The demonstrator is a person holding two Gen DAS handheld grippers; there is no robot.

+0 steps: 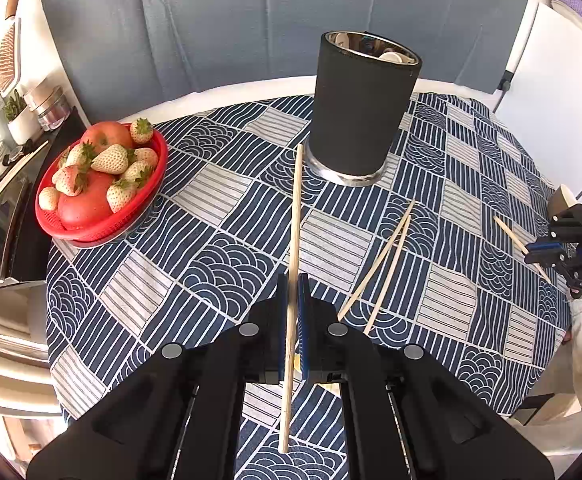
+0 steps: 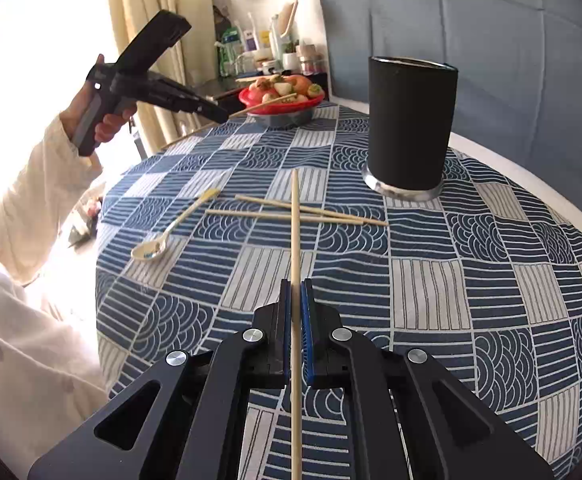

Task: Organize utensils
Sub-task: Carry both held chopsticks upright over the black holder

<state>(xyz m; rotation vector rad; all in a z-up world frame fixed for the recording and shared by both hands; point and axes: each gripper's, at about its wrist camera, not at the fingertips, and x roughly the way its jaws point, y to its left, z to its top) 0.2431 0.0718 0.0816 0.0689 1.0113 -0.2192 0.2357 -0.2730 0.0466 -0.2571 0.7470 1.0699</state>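
Note:
In the left wrist view my left gripper [image 1: 292, 282] is shut on a wooden chopstick [image 1: 297, 208], which points toward the black cylindrical holder [image 1: 361, 108] at the back of the table. Two more chopsticks [image 1: 383, 264] lie crossed on the cloth to its right. My right gripper [image 2: 296, 286] is shut on another chopstick [image 2: 295, 220], held above the table and aimed left of the holder [image 2: 409, 124]. Below it lie the two loose chopsticks [image 2: 303, 214] and a ceramic spoon [image 2: 159, 246]. Each gripper shows in the other's view, left gripper [image 2: 215, 114] and right gripper [image 1: 539, 256].
A red basket of strawberries and apples [image 1: 103, 184] sits at the table's far left edge. The round table wears a blue patterned cloth [image 2: 451, 280]. A person's hand and cream sleeve [image 2: 31, 200] are at the left. A shelf of bottles [image 2: 259, 48] stands behind the basket.

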